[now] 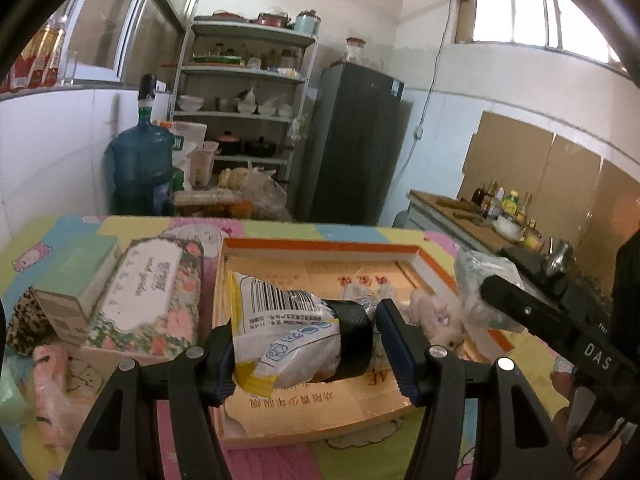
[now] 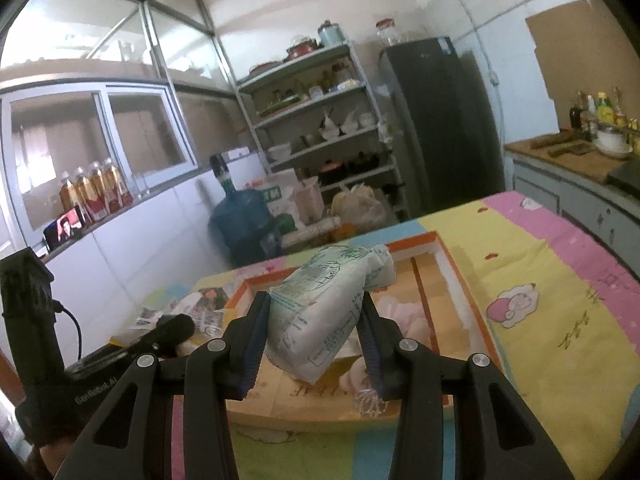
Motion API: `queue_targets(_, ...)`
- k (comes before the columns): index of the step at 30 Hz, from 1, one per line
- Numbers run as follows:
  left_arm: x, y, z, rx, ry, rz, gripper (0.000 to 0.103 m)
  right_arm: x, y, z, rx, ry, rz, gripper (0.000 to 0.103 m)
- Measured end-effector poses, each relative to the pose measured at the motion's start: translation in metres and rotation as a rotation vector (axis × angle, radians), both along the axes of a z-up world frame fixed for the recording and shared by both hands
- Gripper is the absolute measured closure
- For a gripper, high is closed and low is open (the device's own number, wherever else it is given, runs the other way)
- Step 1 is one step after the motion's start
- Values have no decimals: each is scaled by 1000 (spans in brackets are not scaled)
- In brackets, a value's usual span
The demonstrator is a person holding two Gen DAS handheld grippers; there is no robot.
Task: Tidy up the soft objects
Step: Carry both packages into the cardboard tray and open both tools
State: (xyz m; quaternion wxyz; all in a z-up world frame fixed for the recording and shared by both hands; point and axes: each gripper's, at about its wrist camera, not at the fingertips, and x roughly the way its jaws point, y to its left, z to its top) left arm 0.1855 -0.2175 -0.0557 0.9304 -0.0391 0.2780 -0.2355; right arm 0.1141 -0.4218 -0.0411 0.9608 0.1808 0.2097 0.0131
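Note:
My left gripper (image 1: 308, 332) is shut on a white and yellow soft packet (image 1: 280, 320) with a barcode and a black textured band (image 1: 352, 340) round its right end. It hangs over the shallow orange-rimmed cardboard box (image 1: 320, 248). My right gripper (image 2: 316, 304) is shut on a white and green soft pack (image 2: 320, 304), tilted, above the same box (image 2: 448, 268). A pink plush toy (image 1: 440, 320) lies inside the box, partly hidden behind the fingers. The right gripper's body (image 1: 560, 320) shows at the right edge of the left wrist view.
Left of the box lie a floral tissue pack (image 1: 152, 292), a pale green carton (image 1: 76, 276), a leopard-print item (image 1: 24, 320) and a pink bagged item (image 1: 52, 380). The table carries a pastel cartoon cloth (image 2: 560, 300). A water jug (image 1: 140, 168), shelves and a fridge stand beyond.

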Motion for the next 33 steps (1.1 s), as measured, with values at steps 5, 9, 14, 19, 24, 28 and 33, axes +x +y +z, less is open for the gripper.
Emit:
queue_targets(5,6,-4,-12,36,37,1,41,17,1,-12,9,44,39,59)
queue_targets(9,9,-6,-19,57,56,4,41,29,3,-18,8,71,64,59)
queue_targets(14,13,-10,-27,95,83,7,41,41,6,-24,-4,104,86,59)
queue_targets(19,18,-12,-36,116,126,2,40,50,11,-29,-19,138,106,59)
queue_targets(24,24,-11,-39,104,165,-7,39,57,14,-34,-18,163,120,57)
queue_targets(28,26,-10,-40,89,183,-14,36,62,13,-38,-7,180,129,56)
queue_targets(33,22,-12,-39,95,165,-16,26,65,8,-42,33,183,143,46)
